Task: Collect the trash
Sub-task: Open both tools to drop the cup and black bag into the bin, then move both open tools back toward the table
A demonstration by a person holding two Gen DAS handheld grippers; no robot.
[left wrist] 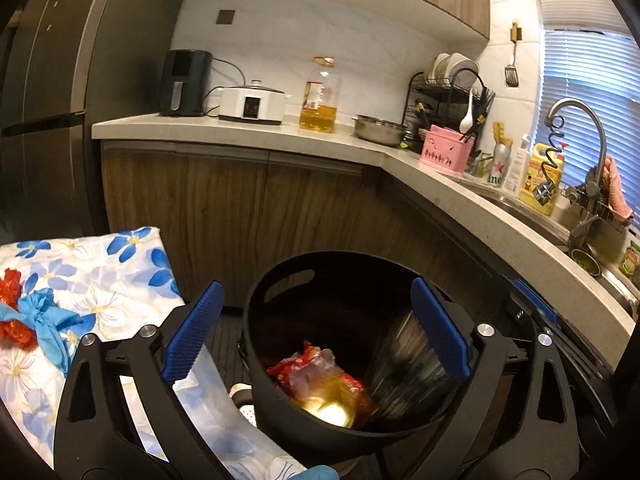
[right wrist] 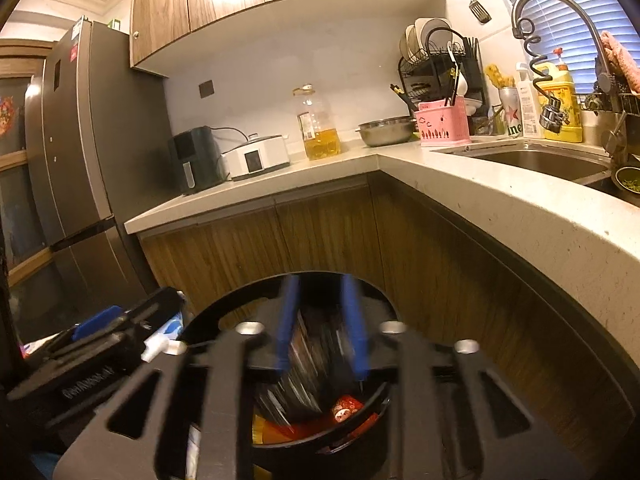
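Trash bin (left wrist: 344, 308), black and round with handle slots, sits on the floor under both my grippers, tucked against the wooden cabinets at the corner of the bench (left wrist: 240, 130). My left gripper (left wrist: 316, 332) hangs over the bin mouth, blue pads spread wide, nothing between them. My right gripper (right wrist: 322, 326) is above the same bin, fingers a narrow gap apart; a blurred dark silvery wrapper (right wrist: 308, 364) shows between and below them, and I can't tell whether it's pinched or loose. In the left view the same blurred wrapper is inside the bin on its right side. Bin already holds red crumpled wrappers (left wrist: 304, 368) and something gold and shiny (left wrist: 332, 408). Left of the bin, a floral blue-and-white cloth (left wrist: 100, 276) carries more trash: a crumpled blue glove (left wrist: 44, 320) lying with red wrapper bits (left wrist: 12, 308), touching. Oil bottle (left wrist: 320, 100), steel bowl (left wrist: 380, 130) and pink utensil caddy (left wrist: 448, 150) stand on the bench behind.
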